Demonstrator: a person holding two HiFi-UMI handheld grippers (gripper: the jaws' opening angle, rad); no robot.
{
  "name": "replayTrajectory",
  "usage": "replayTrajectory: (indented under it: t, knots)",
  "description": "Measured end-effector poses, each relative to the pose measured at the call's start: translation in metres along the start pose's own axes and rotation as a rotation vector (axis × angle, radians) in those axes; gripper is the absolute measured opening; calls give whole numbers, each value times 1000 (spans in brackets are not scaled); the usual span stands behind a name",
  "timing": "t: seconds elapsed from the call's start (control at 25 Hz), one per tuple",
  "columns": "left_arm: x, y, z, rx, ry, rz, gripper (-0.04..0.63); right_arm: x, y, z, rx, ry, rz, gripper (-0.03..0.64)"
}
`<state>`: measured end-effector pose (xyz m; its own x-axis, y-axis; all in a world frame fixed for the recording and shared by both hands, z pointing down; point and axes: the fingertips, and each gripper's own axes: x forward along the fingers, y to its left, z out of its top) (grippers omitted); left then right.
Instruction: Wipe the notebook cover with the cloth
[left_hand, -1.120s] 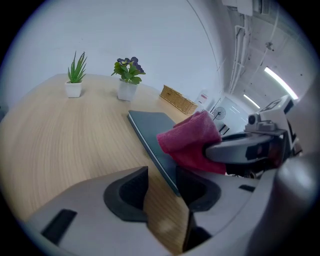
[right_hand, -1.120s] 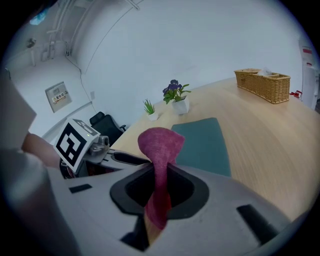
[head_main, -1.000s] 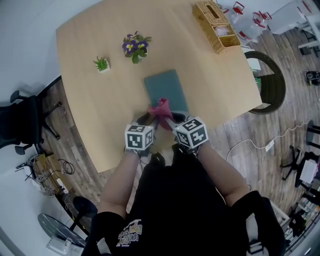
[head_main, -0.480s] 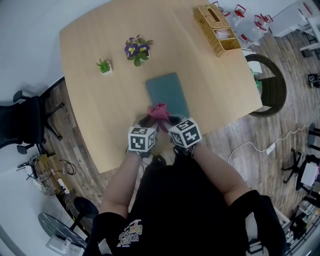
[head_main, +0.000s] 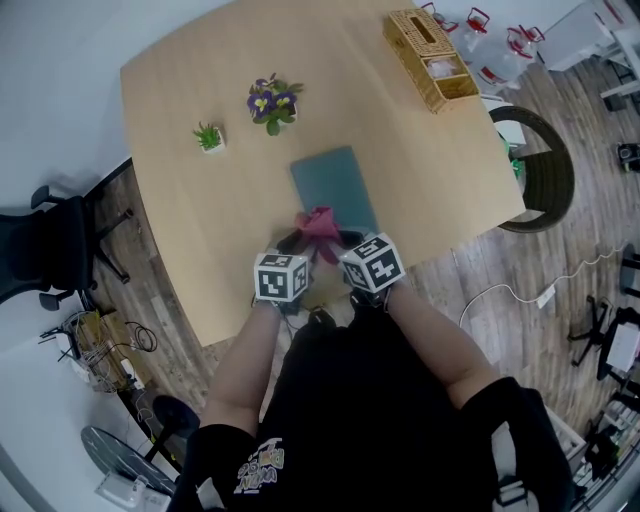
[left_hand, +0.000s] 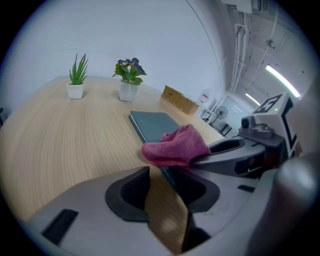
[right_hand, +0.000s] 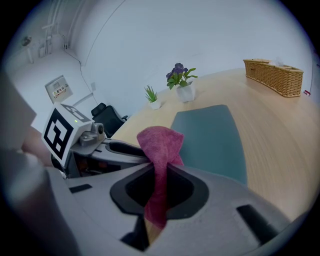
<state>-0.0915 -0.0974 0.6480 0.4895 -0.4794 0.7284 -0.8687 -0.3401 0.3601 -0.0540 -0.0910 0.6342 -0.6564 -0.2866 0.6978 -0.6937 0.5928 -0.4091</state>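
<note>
Right gripper (right_hand: 161, 167) jaws clamped on pink cloth (right_hand: 161, 145): a strip of it runs down through the gap between the jaws, and the rest bunches up past the tips. Left gripper (left_hand: 161, 172) jaws apart and have just been closing a bit; nothing pinched, bare table wood shows in the gap, and the notebook edge runs in along the right-hand jaw. In the left gripper view the cloth hangs off the right gripper's tip, just over the near end of the teal notebook (head_main: 335, 185); can't tell if it touches the cover. Notebook lies flat and closed on the light wood table (head_main: 190, 230), roughly mid-table, long side running away from the person. Both grippers sit side by side at the near table edge, marker cubes close together, the cloth between and just ahead of them. Far side of the table: purple flower pot (head_main: 272, 100) and small green plant in a white pot (head_main: 208, 136), well apart from the notebook. Wicker basket (head_main: 430, 55) at the far right corner. Black office chair (head_main: 45, 250) on the floor left of the table.
</note>
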Motion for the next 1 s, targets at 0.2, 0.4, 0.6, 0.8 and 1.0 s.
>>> replayTrajectory:
  t: [0.2, 0.4, 0.6, 0.8, 1.0]
  knots:
    - [1, 1, 0, -3, 0, 0, 150, -6, -10, 0, 6, -13, -21, 57]
    - [-1, 0, 0, -2, -1, 1, 149, -19, -34, 0, 57, -44, -70, 58]
    - [-1, 2, 0, -4, 2, 0, 149, -34, -70, -1, 115, -62, -130, 58]
    - [-1, 1, 0, -9, 2, 0, 146, -50, -91, -6, 129, -67, -175, 60]
    - [-2, 2, 0, -13, 5, 2, 137, -61, -106, -10, 139, -65, -210, 59]
